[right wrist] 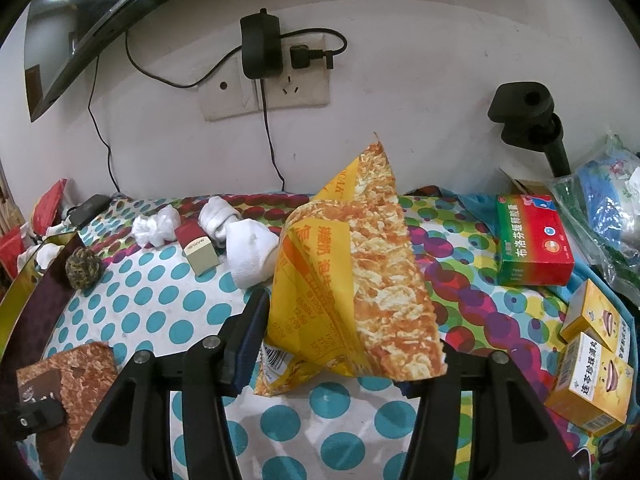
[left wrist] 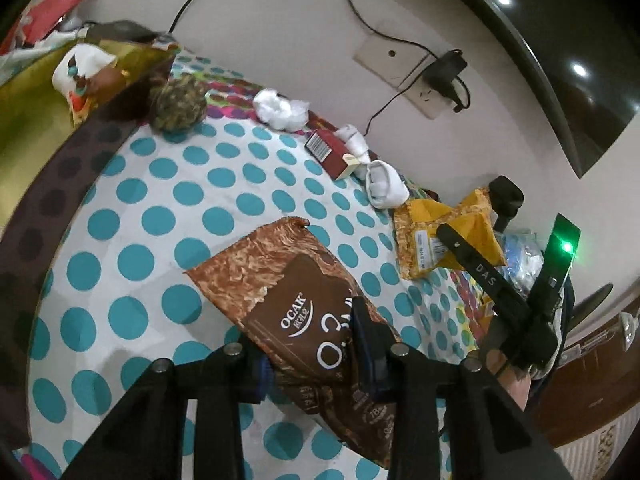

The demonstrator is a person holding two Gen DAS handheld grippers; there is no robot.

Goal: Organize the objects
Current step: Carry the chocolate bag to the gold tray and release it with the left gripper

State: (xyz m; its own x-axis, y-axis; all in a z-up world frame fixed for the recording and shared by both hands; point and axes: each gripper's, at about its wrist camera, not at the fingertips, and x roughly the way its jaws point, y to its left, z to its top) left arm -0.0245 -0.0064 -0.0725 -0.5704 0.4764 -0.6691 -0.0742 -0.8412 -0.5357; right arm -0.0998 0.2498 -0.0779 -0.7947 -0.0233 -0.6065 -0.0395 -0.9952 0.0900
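The brown snack bag point(left wrist: 296, 304) – glossy, with white letters – lies on the dotted cloth point(left wrist: 160, 184), and the left gripper point(left wrist: 316, 356) is clamped on its lower part. The right gripper point(right wrist: 340, 344) grasps a crumpled yellow snack bag point(right wrist: 352, 264), lifted upright above the cloth.
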